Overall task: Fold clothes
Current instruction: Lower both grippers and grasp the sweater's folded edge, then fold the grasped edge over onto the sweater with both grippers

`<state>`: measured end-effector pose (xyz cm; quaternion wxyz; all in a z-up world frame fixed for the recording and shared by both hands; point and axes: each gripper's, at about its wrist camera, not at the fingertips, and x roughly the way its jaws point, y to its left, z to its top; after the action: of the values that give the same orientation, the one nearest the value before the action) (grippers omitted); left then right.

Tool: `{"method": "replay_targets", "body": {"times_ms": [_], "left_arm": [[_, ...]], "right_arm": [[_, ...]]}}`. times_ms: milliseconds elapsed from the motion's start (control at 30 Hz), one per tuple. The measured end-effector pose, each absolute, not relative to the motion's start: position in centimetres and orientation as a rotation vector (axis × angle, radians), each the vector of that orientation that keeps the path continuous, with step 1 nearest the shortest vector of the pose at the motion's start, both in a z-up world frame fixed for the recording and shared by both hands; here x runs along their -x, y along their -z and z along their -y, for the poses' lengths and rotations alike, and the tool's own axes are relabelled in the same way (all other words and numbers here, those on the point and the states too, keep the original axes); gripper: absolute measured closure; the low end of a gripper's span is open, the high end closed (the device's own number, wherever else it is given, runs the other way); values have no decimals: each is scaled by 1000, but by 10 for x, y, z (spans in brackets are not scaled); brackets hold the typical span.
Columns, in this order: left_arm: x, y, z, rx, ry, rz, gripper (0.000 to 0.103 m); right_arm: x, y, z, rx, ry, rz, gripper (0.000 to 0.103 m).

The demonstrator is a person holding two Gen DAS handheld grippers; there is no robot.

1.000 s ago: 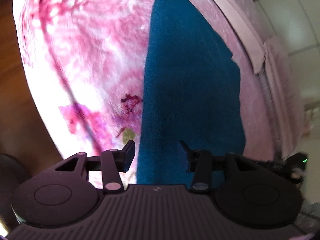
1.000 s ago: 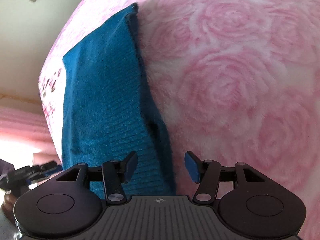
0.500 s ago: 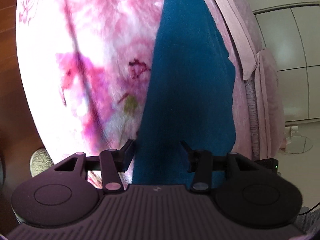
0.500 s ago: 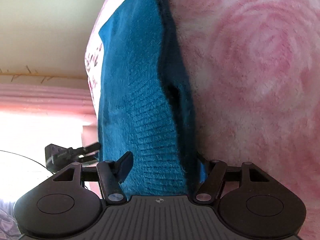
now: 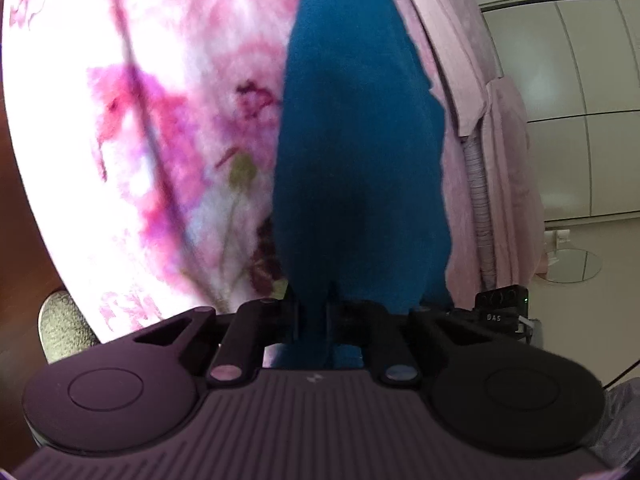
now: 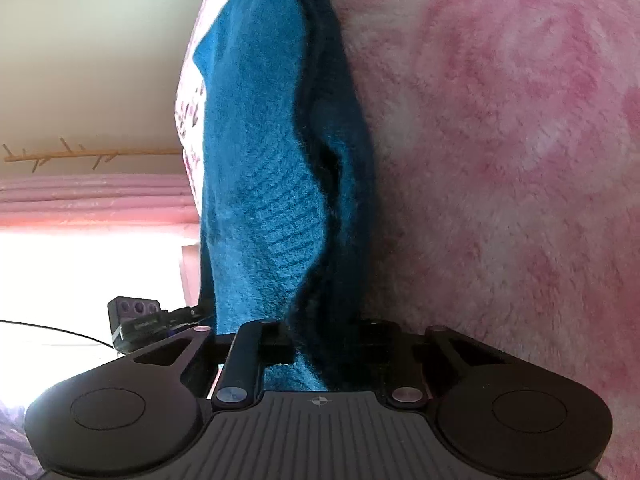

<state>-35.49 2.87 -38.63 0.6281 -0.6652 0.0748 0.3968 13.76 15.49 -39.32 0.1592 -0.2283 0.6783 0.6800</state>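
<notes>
A teal fuzzy knit garment (image 5: 352, 140) lies as a long folded strip on a pink floral bedspread (image 5: 160, 120). My left gripper (image 5: 313, 312) is at its near end, jaws closing, with the pads pinching a fold of the teal fabric. In the right wrist view the same garment (image 6: 256, 160) shows its ribbed hem and a doubled edge on a pink rose-patterned blanket (image 6: 500, 160). My right gripper (image 6: 324, 340) has its jaws closing on that near edge, with the fabric squeezed between the fingers. The fingertips of both are partly buried in cloth.
White wardrobe doors (image 5: 580, 80) stand beyond the bed at the right, and a wooden floor (image 5: 16, 240) with a grey fuzzy slipper (image 5: 60, 328) lies to the left. Pink curtains (image 6: 80, 196) hang by a bright window. A black device (image 6: 136, 320) sits beside the garment.
Both grippers came down onto the garment's near end and their jaws went from wide apart to pinched on the teal fabric. The hem now bunches between the right fingers.
</notes>
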Motion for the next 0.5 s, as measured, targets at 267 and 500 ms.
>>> {"method": "replay_targets", "body": {"times_ms": [267,500], "left_arm": [[362,334,-40,1483,-881,-24,96],[386,295,-113,1512,-858,187,95]], "right_arm": [[-150,345,-166,483,-1948,-2025,88],[-137,298,-238,281,-1924,-2083,88]]}}
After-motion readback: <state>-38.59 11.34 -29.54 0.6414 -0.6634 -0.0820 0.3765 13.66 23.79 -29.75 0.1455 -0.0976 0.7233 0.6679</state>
